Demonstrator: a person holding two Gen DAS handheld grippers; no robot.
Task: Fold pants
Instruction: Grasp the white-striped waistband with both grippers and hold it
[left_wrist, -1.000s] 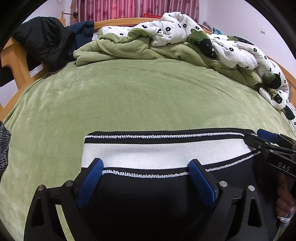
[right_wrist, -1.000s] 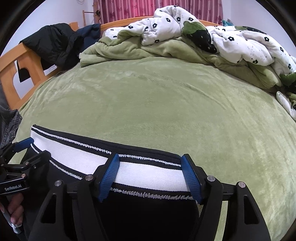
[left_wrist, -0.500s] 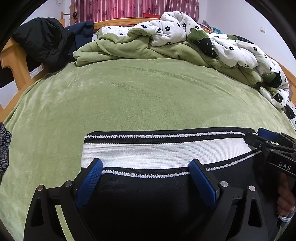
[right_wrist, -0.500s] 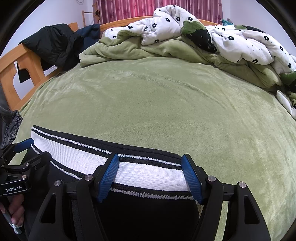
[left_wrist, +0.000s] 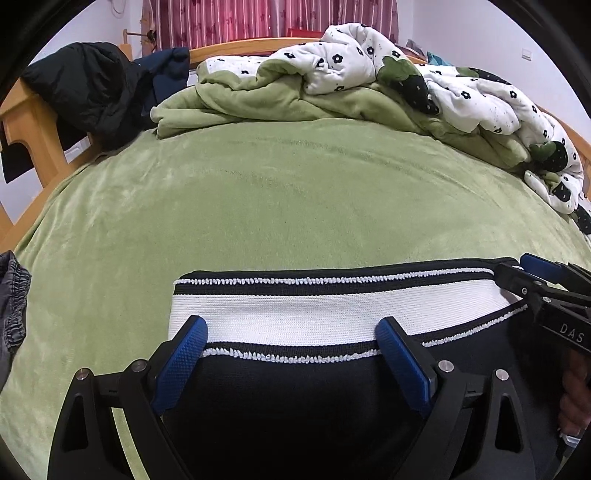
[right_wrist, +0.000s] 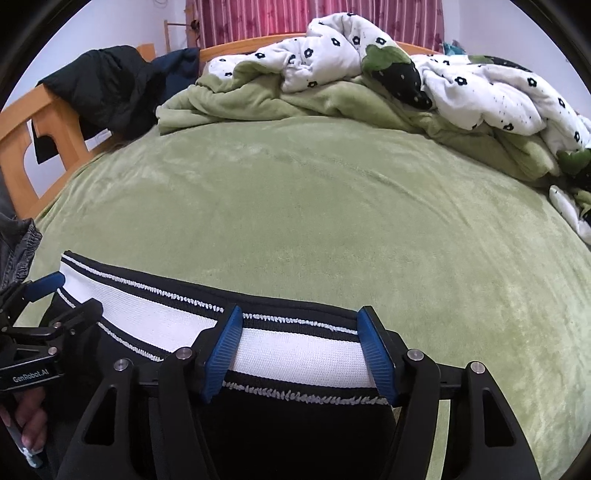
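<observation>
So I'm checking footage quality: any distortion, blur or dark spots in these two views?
Left wrist view: strong fisheye bulge in the green bedspread, black corner vignette, sharp waistband, black pants fabric without detail. Right wrist view: same bulge and vignette, even soft light, no glare, crisp quilt.

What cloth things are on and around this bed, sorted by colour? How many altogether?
Green: 2, the bed cover and the crumpled blanket
White with black flowers: 1, the quilt
Black with a white waistband: 1, the pants
Black: 1, the jacket on the bed frame
Dark blue: 1, the garment beside it
Grey: 1, the garment at the left edge
Total: 7
</observation>
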